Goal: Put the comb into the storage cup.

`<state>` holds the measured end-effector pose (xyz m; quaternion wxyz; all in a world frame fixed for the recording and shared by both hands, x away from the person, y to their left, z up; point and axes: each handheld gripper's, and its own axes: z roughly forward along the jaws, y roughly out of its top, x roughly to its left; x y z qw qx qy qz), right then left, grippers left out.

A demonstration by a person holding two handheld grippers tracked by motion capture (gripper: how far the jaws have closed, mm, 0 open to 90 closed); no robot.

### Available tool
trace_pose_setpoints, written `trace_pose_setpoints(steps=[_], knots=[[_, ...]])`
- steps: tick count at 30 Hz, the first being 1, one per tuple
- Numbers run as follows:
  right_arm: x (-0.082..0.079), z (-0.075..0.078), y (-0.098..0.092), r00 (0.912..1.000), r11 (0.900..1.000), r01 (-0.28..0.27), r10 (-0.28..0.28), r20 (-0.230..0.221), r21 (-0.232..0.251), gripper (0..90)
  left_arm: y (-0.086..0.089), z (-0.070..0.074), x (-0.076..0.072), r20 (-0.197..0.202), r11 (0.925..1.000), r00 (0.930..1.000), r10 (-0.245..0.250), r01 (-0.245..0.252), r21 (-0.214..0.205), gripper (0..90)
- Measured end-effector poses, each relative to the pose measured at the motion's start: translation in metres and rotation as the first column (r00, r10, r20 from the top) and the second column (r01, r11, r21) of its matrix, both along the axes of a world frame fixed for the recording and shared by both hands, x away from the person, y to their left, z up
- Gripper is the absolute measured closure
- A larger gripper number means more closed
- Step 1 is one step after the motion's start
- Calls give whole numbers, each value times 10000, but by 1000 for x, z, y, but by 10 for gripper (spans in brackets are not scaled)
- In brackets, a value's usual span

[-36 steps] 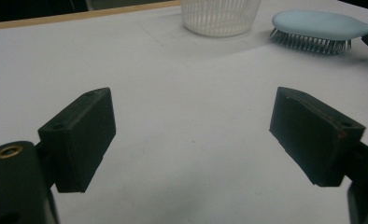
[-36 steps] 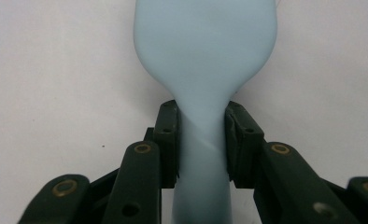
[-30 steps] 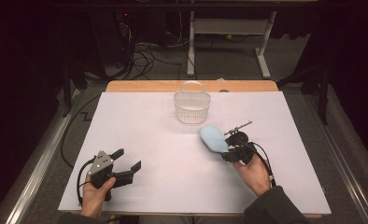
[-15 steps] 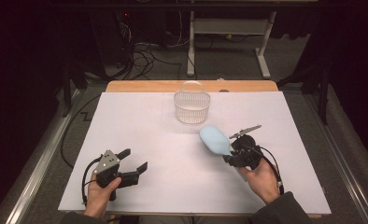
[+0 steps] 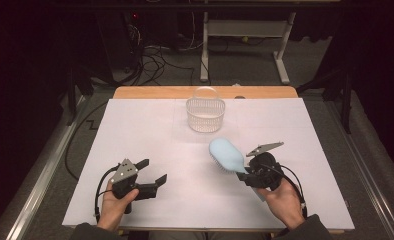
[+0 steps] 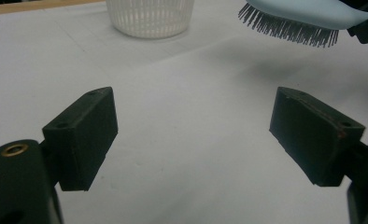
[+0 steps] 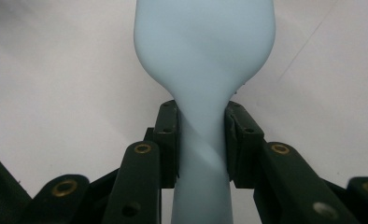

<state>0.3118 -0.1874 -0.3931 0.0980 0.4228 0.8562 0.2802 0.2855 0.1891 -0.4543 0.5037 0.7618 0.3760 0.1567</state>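
Bristles (image 6: 285, 31) under smooth blue hairbrush (image 5: 227, 155)

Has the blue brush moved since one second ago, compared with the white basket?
No clear move. The blue brush, held by the right tongs, keeps its place just near-right of the white basket.

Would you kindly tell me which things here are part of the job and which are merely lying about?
In use: brush, clamped in the right gripper; basket, likely its goal; left gripper, open.

Lying about: cables on the floor; table legs behind.
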Motion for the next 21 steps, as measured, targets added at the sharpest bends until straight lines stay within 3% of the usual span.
trace_pose_setpoints(steps=[6,21], knots=[[-8,1,0,9994,9996,-216,211,257,198,705,-12,2,3,-42,9996,9996,-267,267,2,161],[-15,-3,5,9982,9969,-486,463,379,617,705,-42,4,13,-308,9970,9966,-763,766,91,161]])
